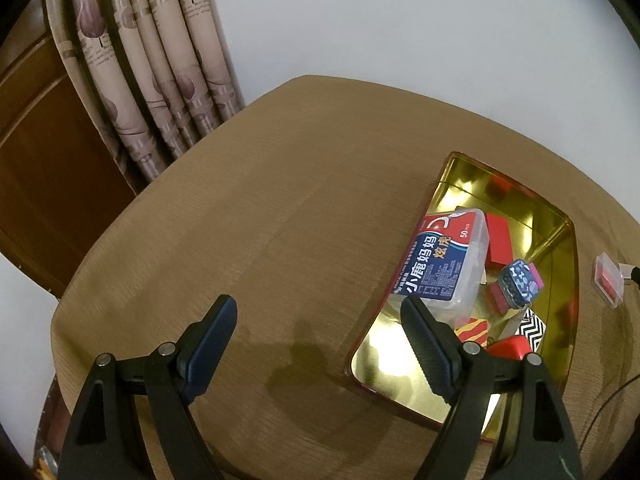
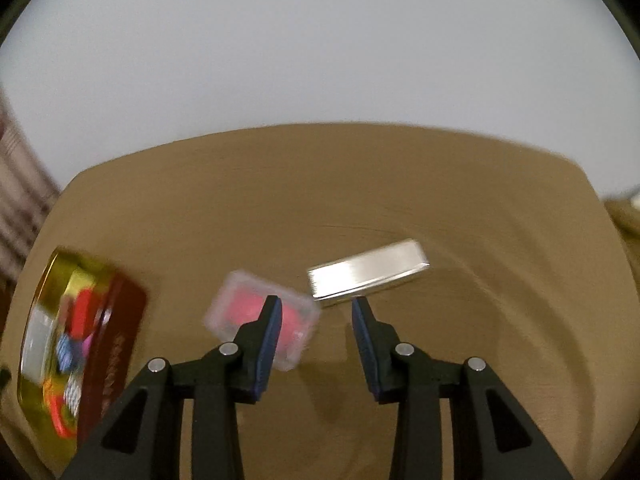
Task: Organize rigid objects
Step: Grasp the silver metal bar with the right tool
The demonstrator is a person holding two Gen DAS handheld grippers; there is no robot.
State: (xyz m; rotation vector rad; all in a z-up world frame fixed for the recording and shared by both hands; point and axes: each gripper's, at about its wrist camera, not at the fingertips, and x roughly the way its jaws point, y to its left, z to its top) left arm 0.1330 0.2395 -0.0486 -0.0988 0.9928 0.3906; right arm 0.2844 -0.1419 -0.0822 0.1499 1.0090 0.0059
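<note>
A gold-lined tin tray [image 1: 556, 240] sits on the brown table at the right of the left wrist view. It holds a clear floss-pick box with a blue label [image 1: 444, 264], red boxes [image 1: 500, 240], a small blue patterned tin [image 1: 520, 282] and other small items. My left gripper [image 1: 320, 312] is open and empty above the table, left of the tray. In the blurred right wrist view my right gripper [image 2: 316, 308] is open and empty. A clear case with a pink inside [image 2: 256, 312] lies behind its left finger. A silver flat tin [image 2: 368, 270] lies just beyond. The tray also shows there [image 2: 44, 292].
The clear pink case also shows right of the tray in the left wrist view [image 1: 608, 280]. A patterned curtain [image 1: 152, 68] and a wooden door [image 1: 48, 168] stand behind the table's left side. A white wall is behind the table.
</note>
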